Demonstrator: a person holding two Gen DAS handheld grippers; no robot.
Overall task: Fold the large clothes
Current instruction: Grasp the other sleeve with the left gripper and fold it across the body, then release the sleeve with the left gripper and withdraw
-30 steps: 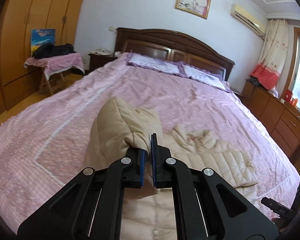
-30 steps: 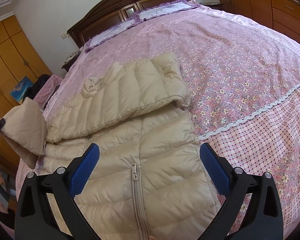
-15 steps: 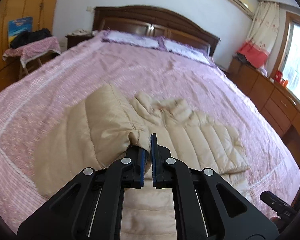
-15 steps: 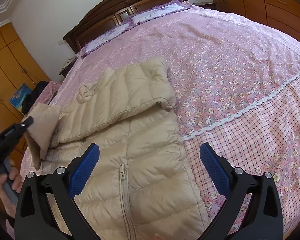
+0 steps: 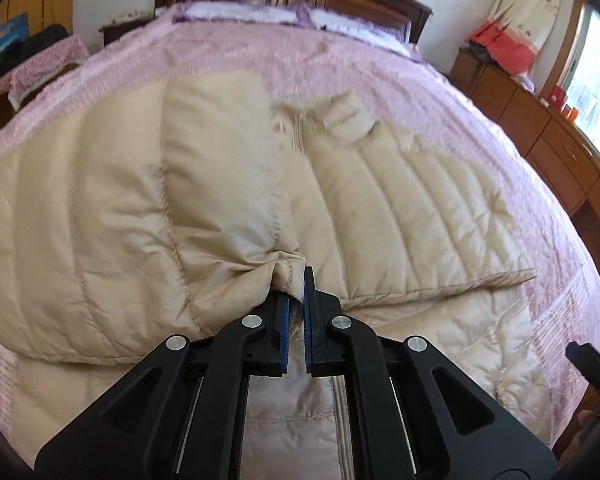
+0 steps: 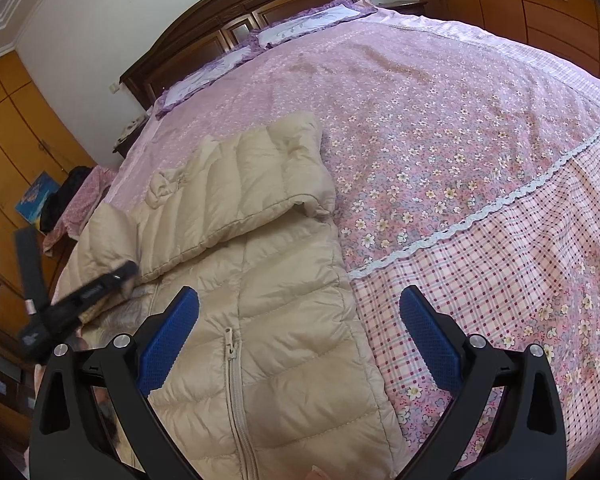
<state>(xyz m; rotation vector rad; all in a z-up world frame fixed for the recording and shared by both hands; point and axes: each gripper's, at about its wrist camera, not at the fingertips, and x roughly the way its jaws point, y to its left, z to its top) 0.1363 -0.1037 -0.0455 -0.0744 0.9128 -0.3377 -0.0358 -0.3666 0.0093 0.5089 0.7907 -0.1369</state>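
The left gripper (image 5: 296, 280) has lowered its pinched sleeve (image 5: 220, 184) onto the jacket (image 6: 284, 344); only the right view shows the right gripper (image 6: 300, 320) gaping empty.

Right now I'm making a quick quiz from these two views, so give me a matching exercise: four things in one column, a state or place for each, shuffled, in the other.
Things:
1. left tongs
2. right tongs
3. jacket zipper
4. pillows

States or places:
A. zipped shut, running down the jacket front
B. open, nothing between the pads
C. at the headboard end of the bed
D. shut on the beige sleeve

Pairs: 1-D, 2-B, 3-A, 4-C
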